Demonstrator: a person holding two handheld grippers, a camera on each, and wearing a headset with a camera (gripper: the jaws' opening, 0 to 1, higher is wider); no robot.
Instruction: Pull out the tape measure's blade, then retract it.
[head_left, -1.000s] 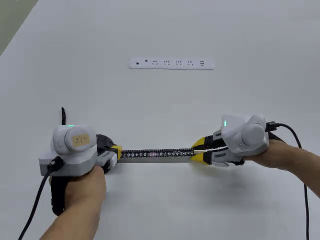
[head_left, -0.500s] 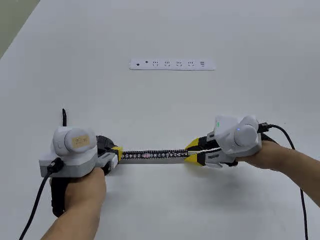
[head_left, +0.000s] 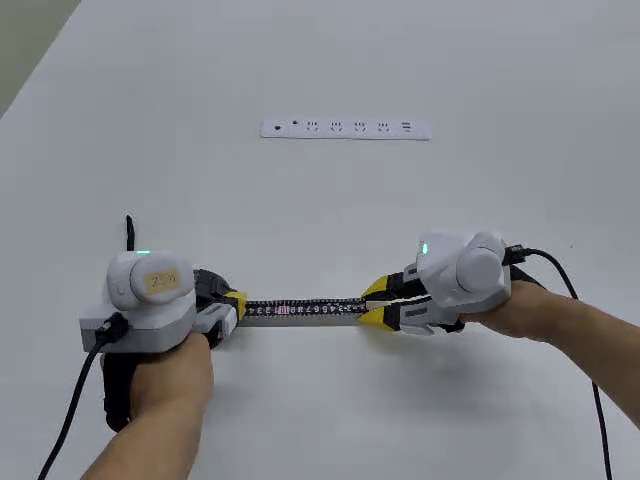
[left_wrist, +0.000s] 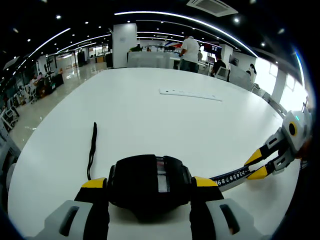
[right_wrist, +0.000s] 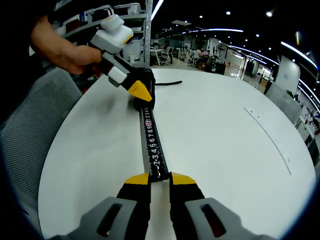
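White table (head_left: 320, 60), power strip (head_left: 346, 128) upper centre, open-plan office behind; tape measure blade (head_left: 305, 309) out.
Lower left: left gripper (head_left: 232, 308) jaws clamp the black tape measure case (left_wrist: 149, 184), mostly hidden in head view; black strap (left_wrist: 92, 150) beside it. Blade runs right, its tip hidden between the right gripper (head_left: 375, 303) jaws, closed on it.

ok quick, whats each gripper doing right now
left gripper: shut on the tape measure case
right gripper: shut on the blade, at its pulled-out end
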